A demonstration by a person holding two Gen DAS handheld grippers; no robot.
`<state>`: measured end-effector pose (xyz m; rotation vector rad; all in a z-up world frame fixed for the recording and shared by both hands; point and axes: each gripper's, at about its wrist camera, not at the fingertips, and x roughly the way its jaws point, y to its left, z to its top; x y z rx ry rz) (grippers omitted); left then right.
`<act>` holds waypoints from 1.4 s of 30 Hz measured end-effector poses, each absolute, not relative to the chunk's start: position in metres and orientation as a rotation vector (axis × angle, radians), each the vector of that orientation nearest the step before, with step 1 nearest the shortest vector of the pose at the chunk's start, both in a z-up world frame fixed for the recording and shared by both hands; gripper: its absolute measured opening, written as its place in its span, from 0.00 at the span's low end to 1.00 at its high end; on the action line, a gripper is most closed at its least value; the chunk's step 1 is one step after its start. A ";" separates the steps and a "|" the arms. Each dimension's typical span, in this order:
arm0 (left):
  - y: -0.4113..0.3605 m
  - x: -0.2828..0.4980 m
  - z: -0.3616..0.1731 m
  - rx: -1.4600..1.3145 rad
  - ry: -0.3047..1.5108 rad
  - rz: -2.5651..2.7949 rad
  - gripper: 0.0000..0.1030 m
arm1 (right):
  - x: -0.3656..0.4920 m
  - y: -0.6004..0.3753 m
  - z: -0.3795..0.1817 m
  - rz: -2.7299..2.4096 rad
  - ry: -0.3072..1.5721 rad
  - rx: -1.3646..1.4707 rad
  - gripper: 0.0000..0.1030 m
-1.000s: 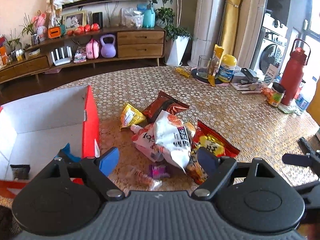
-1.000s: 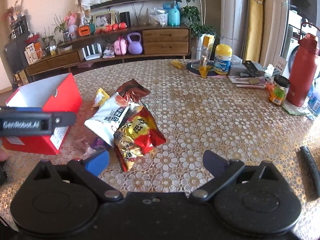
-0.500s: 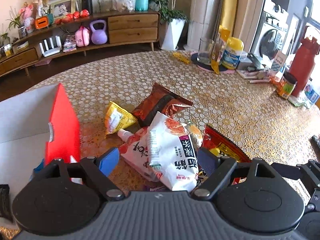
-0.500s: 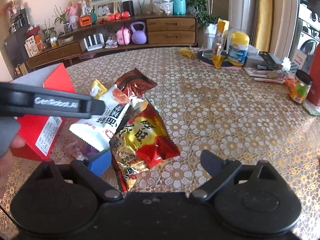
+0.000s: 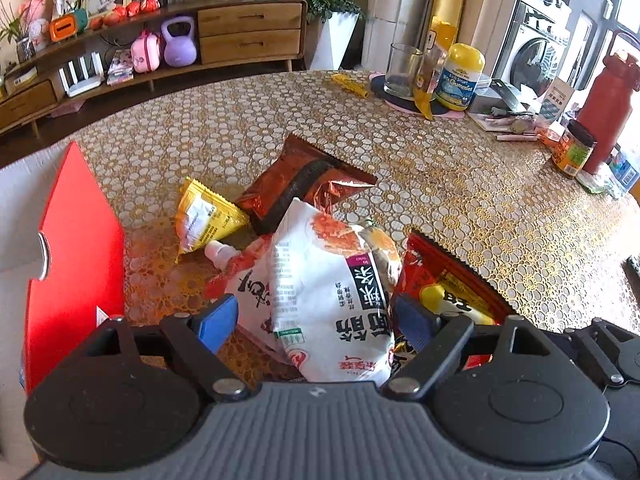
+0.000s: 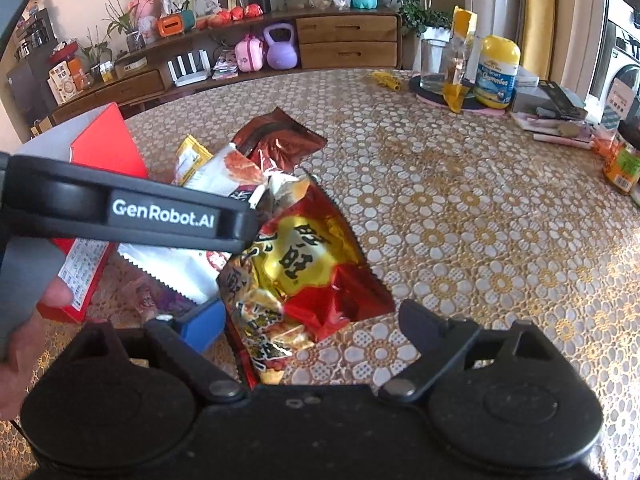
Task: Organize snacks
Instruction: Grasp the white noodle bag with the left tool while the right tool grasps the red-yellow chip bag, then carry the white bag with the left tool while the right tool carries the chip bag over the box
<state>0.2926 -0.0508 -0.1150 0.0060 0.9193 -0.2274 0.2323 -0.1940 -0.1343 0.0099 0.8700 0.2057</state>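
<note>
both grippers moved nearer, jaws apart; left gripper (image 5: 316, 320) straddles white bag (image 5: 328, 292); right gripper (image 6: 312, 324) shows red bag (image 6: 304, 264)

The snack pile (image 5: 320, 264) crowds the near middle of the table (image 5: 480, 208), with the red box (image 5: 76, 248) walling its left side. Right of the pile the tablecloth lies bare out to the far-right edge, where a red bottle (image 5: 608, 108), a jar (image 5: 572, 154), a glass (image 5: 402, 70) and a yellow-capped tub (image 5: 458, 76) stand. The left gripper (image 6: 132, 216) bars the right wrist view's left side.
</note>
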 end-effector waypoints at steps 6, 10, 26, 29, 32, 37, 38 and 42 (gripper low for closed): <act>-0.046 0.292 -0.118 -0.021 0.925 -0.251 0.68 | 0.235 -0.192 -0.137 0.206 0.876 0.023 0.82; -0.048 0.291 -0.116 -0.047 0.930 -0.270 0.54 | 0.233 -0.191 -0.136 0.201 0.873 0.016 0.79; -0.044 0.262 -0.097 -0.030 0.891 -0.272 0.37 | 0.213 -0.200 -0.119 0.205 0.851 0.037 0.38; -0.044 0.253 -0.091 -0.024 0.885 -0.270 0.37 | 0.207 -0.202 -0.111 0.207 0.836 0.031 0.37; -0.043 0.244 -0.085 -0.021 0.875 -0.267 0.37 | 0.199 -0.202 -0.102 0.211 0.820 0.025 0.37; -0.040 0.228 -0.072 -0.020 0.857 -0.260 0.37 | 0.186 -0.199 -0.087 0.225 0.795 0.013 0.37; -0.039 0.225 -0.069 -0.022 0.854 -0.258 0.37 | 0.184 -0.198 -0.084 0.229 0.789 0.012 0.37; -0.034 0.212 -0.057 -0.031 0.837 -0.255 0.37 | 0.173 -0.192 -0.070 0.247 0.759 0.004 0.36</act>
